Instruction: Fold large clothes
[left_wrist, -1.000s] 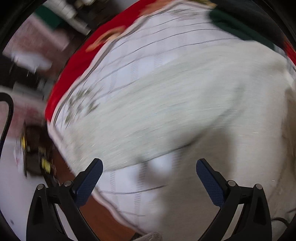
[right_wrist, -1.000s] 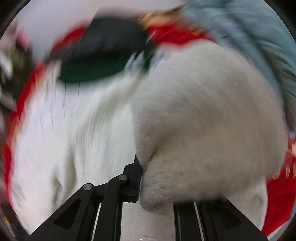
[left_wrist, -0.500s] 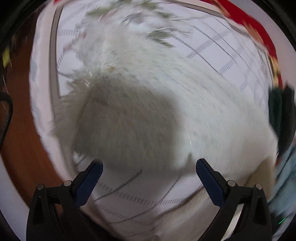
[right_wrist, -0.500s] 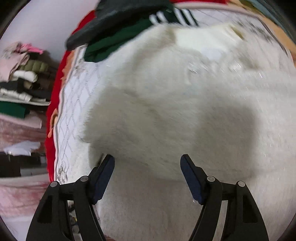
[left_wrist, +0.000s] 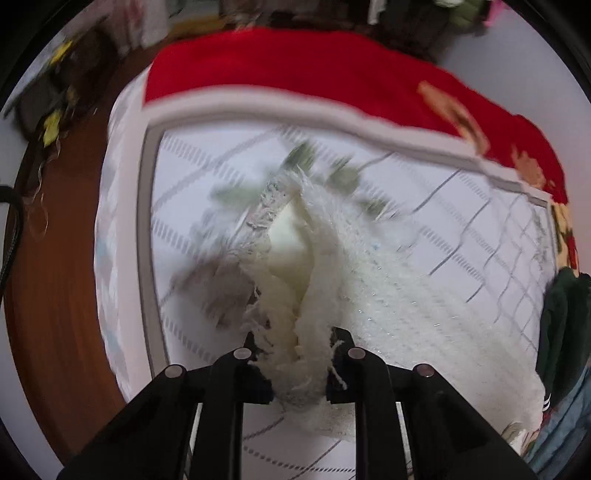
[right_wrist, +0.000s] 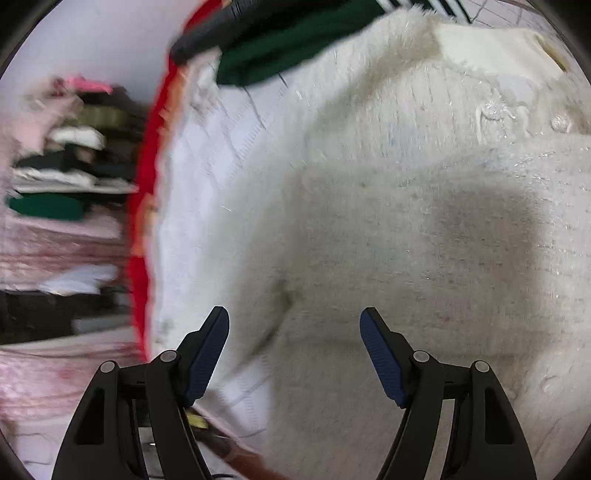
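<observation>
Pinching a bunched edge of the fluffy white sweater (left_wrist: 314, 325), the left gripper (left_wrist: 297, 360) lifts it off the quilted bed cover (left_wrist: 461, 221); the right gripper (right_wrist: 293, 354) hovers spread over the sweater's body, likely mid-fold, needing a carry-across.

You are looking at a fluffy cream knit sweater (left_wrist: 354, 288), its long fuzzy pile glinting with sparkly threads, lying on a smooth quilted white bedspread (left_wrist: 184, 192) beside plush red fabric (left_wrist: 295, 70). Matt black plastic fingers (right_wrist: 207, 354) are carrying ribbed blue pads.
</observation>
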